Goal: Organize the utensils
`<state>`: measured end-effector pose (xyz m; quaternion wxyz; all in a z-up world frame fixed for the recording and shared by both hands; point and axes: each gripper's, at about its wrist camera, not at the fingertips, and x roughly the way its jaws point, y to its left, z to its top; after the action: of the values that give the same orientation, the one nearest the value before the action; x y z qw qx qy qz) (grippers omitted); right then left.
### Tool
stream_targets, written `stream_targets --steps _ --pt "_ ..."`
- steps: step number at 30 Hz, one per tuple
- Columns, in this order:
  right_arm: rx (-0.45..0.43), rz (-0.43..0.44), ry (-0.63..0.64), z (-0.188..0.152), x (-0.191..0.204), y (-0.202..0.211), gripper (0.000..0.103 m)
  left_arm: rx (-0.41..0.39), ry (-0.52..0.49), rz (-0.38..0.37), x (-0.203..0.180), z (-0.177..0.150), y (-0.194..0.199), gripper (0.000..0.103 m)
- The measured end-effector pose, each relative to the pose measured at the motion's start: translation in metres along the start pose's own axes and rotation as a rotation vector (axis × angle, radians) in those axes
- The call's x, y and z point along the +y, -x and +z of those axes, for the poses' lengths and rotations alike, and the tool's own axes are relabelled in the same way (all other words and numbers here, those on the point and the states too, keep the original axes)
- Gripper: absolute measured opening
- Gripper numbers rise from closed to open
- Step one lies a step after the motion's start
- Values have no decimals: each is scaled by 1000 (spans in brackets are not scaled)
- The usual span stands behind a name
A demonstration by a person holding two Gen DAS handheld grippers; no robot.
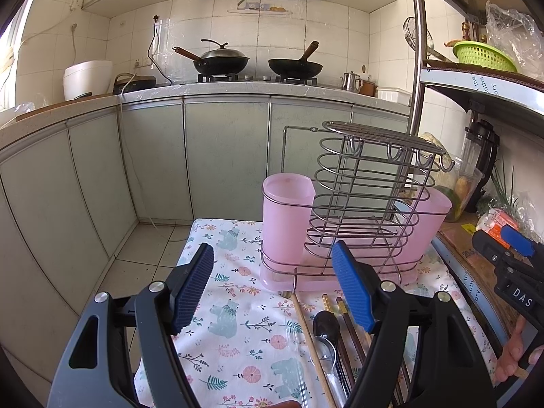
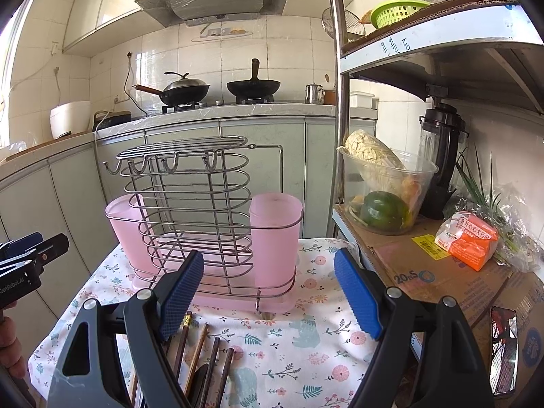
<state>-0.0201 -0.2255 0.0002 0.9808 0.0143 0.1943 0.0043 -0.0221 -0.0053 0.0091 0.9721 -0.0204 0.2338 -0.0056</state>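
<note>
While both claws stand wide apart and hold nothing, our left gripper (image 1: 272, 285) and right gripper (image 2: 268, 292) face the wire rack (image 1: 367, 197) with two frosted pink cups (image 1: 288, 217). Utensils (image 1: 328, 336) (two spoons, several chopsticks) lie on the floral cloth (image 1: 238, 333).

Both mounted low over the near edge of the worktop (image 1: 238, 238), looking forward toward the stove wall. Left view set nearer the left edge, right view nearer the right edge by the shelf (image 2: 425, 272). Shared: wire rack (image 1: 367, 204) (image 2: 190, 210), close ahead.
</note>
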Motion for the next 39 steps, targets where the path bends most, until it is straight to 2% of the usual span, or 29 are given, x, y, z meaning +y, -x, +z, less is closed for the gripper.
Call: stream_targets --steps 7,16,20,25,28,30,31,33,38,39 --pt "34 8 3 -5 0 -1 78 18 -2 4 2 -2 -2 73" --pt "97 21 -7 -13 -5 -10 78 81 10 3 11 -9 -14 73" --pt "192 52 -21 -22 -11 -20 78 135 27 -14 21 -18 -20 73" --pt "304 93 -49 -37 -17 -33 78 257 76 -72 39 -33 -34 72" --pt "377 142 -77 -47 -21 -42 72 330 72 -115 41 -41 -42 72" --pt "434 180 -105 -53 -22 -50 66 369 67 -132 40 -45 -47 59" --pt "461 196 -118 -55 -23 -53 62 397 69 -143 39 -47 -53 57" --pt "507 217 -128 -62 -23 -60 55 465 91 -170 39 -52 -64 45" --pt "607 269 -157 -75 -23 -74 31 643 154 -243 33 -65 -95 32" --pt "622 277 -171 -77 -24 -76 30 677 165 -252 31 -68 -100 30"
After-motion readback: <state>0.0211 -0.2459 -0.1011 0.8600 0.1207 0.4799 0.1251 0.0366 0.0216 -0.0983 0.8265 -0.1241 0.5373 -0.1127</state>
